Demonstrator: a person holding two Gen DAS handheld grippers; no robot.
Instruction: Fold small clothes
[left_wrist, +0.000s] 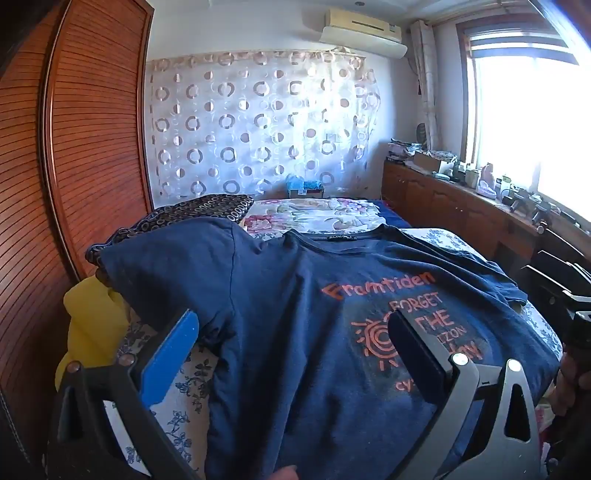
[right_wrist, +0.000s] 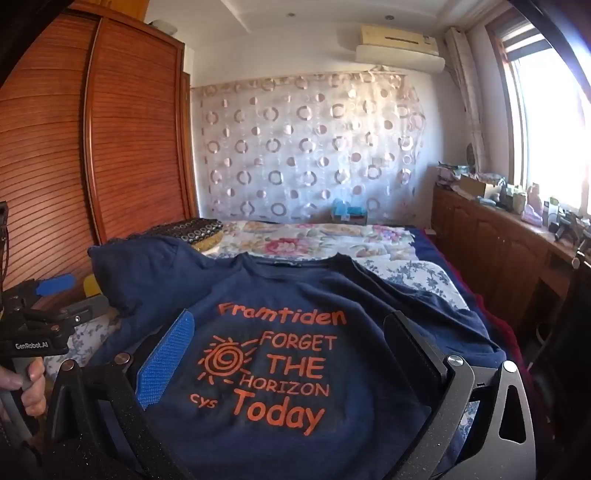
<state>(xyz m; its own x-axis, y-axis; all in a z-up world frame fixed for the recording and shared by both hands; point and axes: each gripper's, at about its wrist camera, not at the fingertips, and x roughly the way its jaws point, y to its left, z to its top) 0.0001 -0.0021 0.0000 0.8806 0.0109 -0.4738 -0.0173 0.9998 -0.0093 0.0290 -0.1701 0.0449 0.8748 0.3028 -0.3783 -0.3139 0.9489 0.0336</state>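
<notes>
A navy blue T-shirt (left_wrist: 295, 295) with orange print lies spread face up on the bed, collar at the far end; it also shows in the right wrist view (right_wrist: 369, 295). My left gripper (left_wrist: 291, 325) is open and empty, hovering over the shirt's left side near the left sleeve. My right gripper (right_wrist: 288, 332) is open and empty, hovering over the printed chest. The left gripper's body (right_wrist: 33, 332) shows at the left of the right wrist view, held by a hand.
The bed (right_wrist: 417, 277) has a blue floral sheet. A flowered quilt (right_wrist: 314, 236) and a dark patterned cloth (left_wrist: 199, 212) lie at its far end. A yellow item (left_wrist: 92, 321) sits at the left. A wooden wardrobe (left_wrist: 92, 129) stands left, a cluttered wooden cabinet (left_wrist: 461, 199) right.
</notes>
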